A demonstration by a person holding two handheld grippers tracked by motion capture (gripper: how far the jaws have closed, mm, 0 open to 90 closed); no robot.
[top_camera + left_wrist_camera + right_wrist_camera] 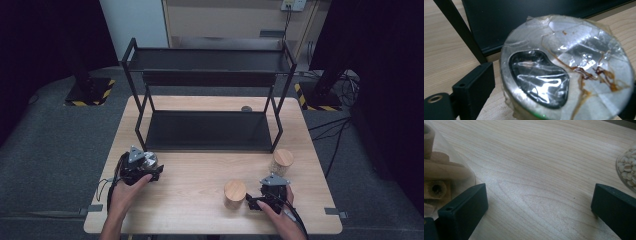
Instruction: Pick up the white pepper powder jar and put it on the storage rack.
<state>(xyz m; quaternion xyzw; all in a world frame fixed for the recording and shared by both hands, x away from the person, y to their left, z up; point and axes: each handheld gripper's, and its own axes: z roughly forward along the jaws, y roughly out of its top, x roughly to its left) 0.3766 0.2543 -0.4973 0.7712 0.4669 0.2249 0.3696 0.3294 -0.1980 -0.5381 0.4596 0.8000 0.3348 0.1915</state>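
A: How far along does this look to you?

B: Early, I'd judge. The black two-tier shelf rack (210,90) has nothing on either tier, and all three containers are on the wooden table (200,175).

A: Where is the one being worked on?

B: The taped metal can (566,67) sits at the table's left front, just beside the rack's front left leg. The left gripper (142,167) is right at it. In the left gripper view the can's top, covered in clear tape, sits between the jaws, with the left jaw close beside its wall. Whether the pads actually press on it I cannot tell; the far jaw is barely visible.

A: And the other hand?

B: The right gripper (267,192) rests low over the table with its jaws wide apart and nothing between them. It sits between the wooden-lidded jar (235,194) to its left and the jar of peanuts (282,161) just behind it.

A: So what remains?

B: Probably everything: securing and lifting the can, placing it on a tier, then likely both jars.
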